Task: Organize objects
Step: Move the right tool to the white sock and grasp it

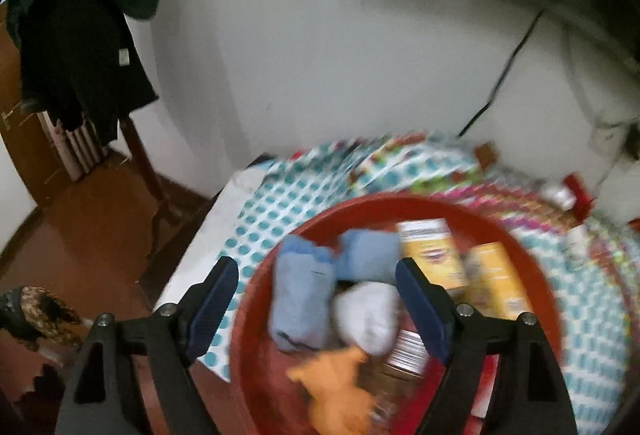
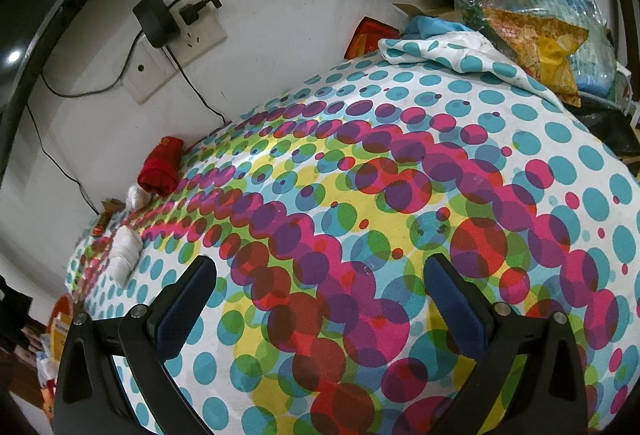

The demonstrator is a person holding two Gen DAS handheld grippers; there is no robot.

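Left wrist view is pretty smeared, so labels on the stuff in the red basin (image 1: 256,299) are unreadable; its near rim is cut off by the frame edge. Inside it: two light blue rolled cloths (image 1: 302,299) on the left and far side, a white bundle (image 1: 370,317) in the middle, something soft and orange (image 1: 336,383) at the near side, two yellow cartons (image 1: 434,255) on the right, and a box with a barcode half buried under them. The left gripper (image 1: 316,309) hangs over the basin, jaws wide, nothing between them.

Right gripper (image 2: 320,311) also has its jaws wide and empty, over the dotted cloth (image 2: 400,163) covering the surface; bright overlapping circles, flat weave. Far left by the wall sits a red rolled cloth (image 2: 160,167) with a small white bundle (image 2: 138,197) touching it; another white roll (image 2: 125,253) lies nearer. Far right there's a crinkly clear plastic bag (image 2: 532,23), contents hard to make out.
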